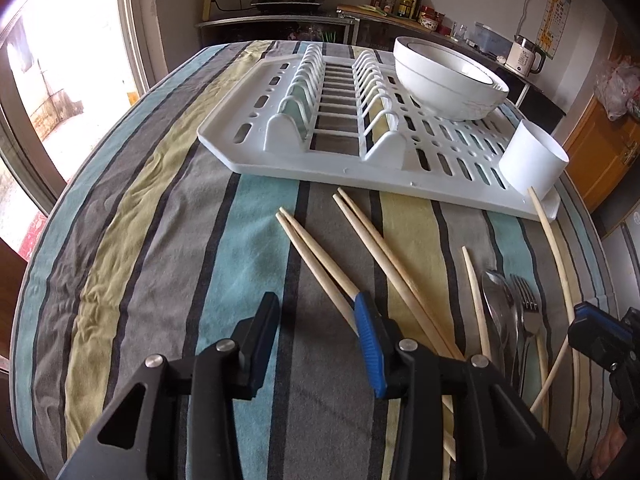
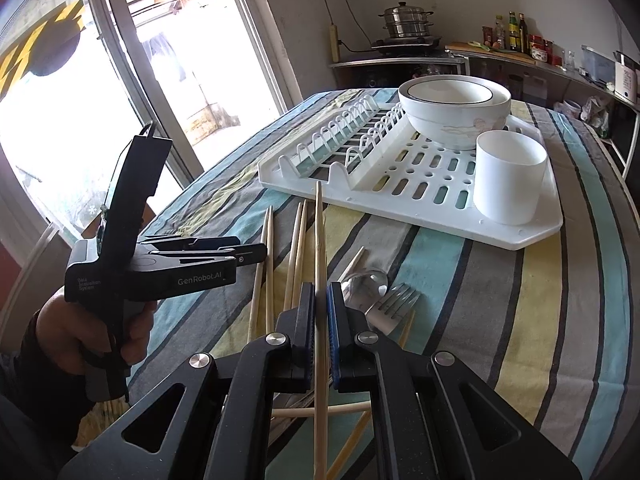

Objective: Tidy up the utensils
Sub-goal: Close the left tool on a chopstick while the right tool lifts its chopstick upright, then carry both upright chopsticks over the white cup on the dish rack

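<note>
My right gripper (image 2: pixel 319 308) clamps one chopstick (image 2: pixel 319 232); my left gripper (image 1: pixel 316 312) hangs unclenched, empty. Next: the white cup (image 2: pixel 509 176).

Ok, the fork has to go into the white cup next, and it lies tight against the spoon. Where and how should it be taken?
Probably by the fork's handle, not the tines. It lies flat on the cloth, the spoon close on one side and a chopstick at the other, so come from above, pads across the narrow handle.
</note>
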A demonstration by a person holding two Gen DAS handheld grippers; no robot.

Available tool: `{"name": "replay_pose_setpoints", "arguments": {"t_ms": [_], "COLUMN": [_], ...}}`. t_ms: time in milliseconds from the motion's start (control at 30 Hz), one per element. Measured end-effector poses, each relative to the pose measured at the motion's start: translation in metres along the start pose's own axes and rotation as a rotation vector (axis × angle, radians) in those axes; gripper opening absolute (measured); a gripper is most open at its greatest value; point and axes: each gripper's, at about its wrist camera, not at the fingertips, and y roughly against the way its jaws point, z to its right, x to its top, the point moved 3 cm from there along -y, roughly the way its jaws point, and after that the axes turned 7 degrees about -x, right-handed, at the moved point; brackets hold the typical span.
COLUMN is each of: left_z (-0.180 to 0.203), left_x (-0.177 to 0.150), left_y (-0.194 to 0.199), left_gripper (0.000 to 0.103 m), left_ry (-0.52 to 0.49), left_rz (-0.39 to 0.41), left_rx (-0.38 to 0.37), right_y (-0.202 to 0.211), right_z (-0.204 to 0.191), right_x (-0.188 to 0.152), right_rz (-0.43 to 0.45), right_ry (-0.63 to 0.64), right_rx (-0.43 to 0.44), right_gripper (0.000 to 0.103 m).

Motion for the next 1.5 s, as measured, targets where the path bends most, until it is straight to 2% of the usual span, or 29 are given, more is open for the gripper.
{"name": "replay_pose_setpoints", "arguments": {"t_ms": [67, 200, 400, 467, 533, 633, 800, 933, 1267, 1500], "left_z": [0.007, 0.01, 0.0, 0.0, -0.002, 0.004, 0.018, 0.023, 0.025, 0.028], "left_x": [-0.002, -0.011, 0.0, 0.006, 0.011, 0.014, 0.012, 0.008, 0.008, 0.019], "left_y": [0.002, 0.003, -0.004, -0.006, -0.008, -0.01, -0.01, -0.004, 0.055, 0.105], "left_gripper": [0.041, 0.043, 0.046, 0.041, 0.022, 0.01, 0.006, 0.005, 0.005, 0.005], "left_ry": [-0.054, -0.116, -0.157, -0.176, -0.172, -0.184, -0.199, -0.205, -0.208, -0.214], "left_rz": [0.014, 0.007, -0.016, -0.033, -0.043, -0.046, -0.045, -0.046, 0.086, 0.214], "left_rx": [0.048, 0.071, 0.055, 0.041, 0.011, 0.0, -0.097, -0.137, -0.2, -0.259], "right_y": [0.002, 0.008, 0.011, 0.012, 0.013, 0.014, 0.017, 0.017, 0.025, 0.047], "right_z": [0.001, 0.001, 0.006, 0.007, 0.008, 0.008, 0.012, 0.013, 0.011, 0.005], "right_x": [0.0, 0.0, -0.001, -0.001, -0.001, 0.0, -0.001, -0.001, 0.001, 0.012], "right_rz": [0.006, 0.02, 0.027, 0.027, 0.032, 0.038, 0.037, 0.037, 0.066, 0.153], "right_ry": [0.0, 0.0, -0.01, -0.013, -0.014, -0.016, -0.026, -0.03, -0.045, -0.06], "right_rx": [0.001, 0.01, 0.011, 0.007, 0.007, 0.007, -0.002, -0.005, -0.006, 0.008], "right_gripper": [0.006, 0.006, 0.006, 0.006, 0.006, 0.006, 0.006, 0.006, 0.006, 0.006]}}
